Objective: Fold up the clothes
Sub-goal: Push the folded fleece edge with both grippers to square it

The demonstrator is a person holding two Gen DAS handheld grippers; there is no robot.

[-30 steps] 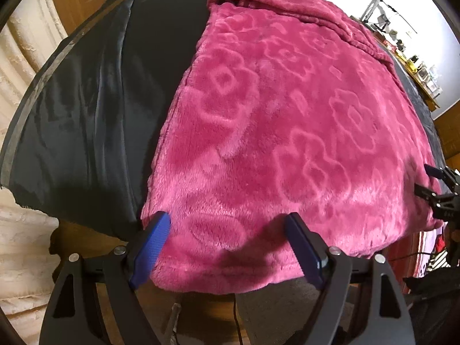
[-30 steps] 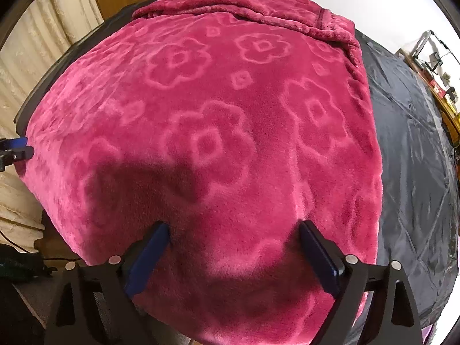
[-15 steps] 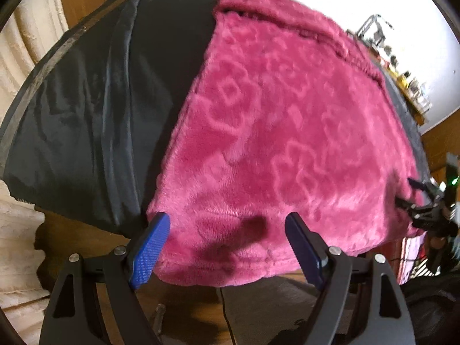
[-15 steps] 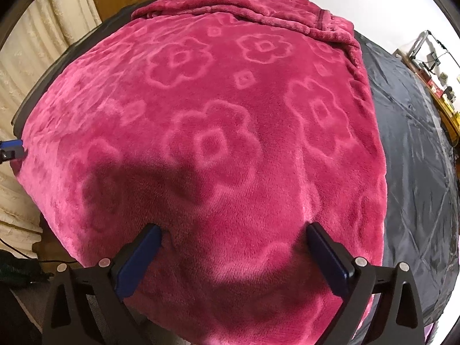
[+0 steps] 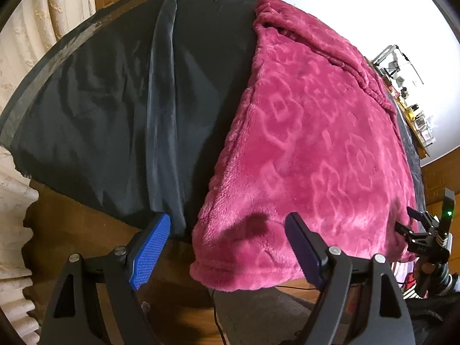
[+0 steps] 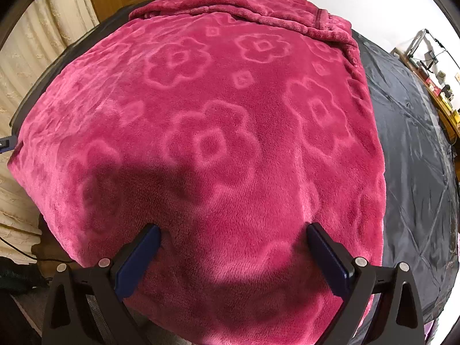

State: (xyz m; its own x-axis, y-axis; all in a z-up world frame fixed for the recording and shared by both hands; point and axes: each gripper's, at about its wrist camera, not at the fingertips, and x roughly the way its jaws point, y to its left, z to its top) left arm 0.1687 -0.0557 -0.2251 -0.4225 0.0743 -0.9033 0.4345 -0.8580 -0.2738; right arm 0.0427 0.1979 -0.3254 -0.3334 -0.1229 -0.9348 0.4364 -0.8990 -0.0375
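Your left claw (image 5: pixel 227 247) is wide apart and holds nothing. It sits at the near left corner of the fuzzy dark-pink blanket with flower shapes (image 5: pixel 310 149), with one blue pad (image 5: pixel 149 250) out over the shiny black cover (image 5: pixel 115 109). If you close there, you could pinch the black cover too, or miss the corner and get only fluff.

Your right claw (image 6: pixel 233 247) is also wide apart, with nothing squeezed in it. Its tips look like they rest on the blanket's near edge, which hangs over the near edge of the worktop. If you grab just the top layer, the thick blanket could slip out when you lift.

The blanket lies flat down the middle of the worktop. Its far end (image 6: pixel 244 3) is bunched up in a lumpy roll. If you pull the near edge over it, the fold could come out crooked.

Lift both corners together, or one side will drag.
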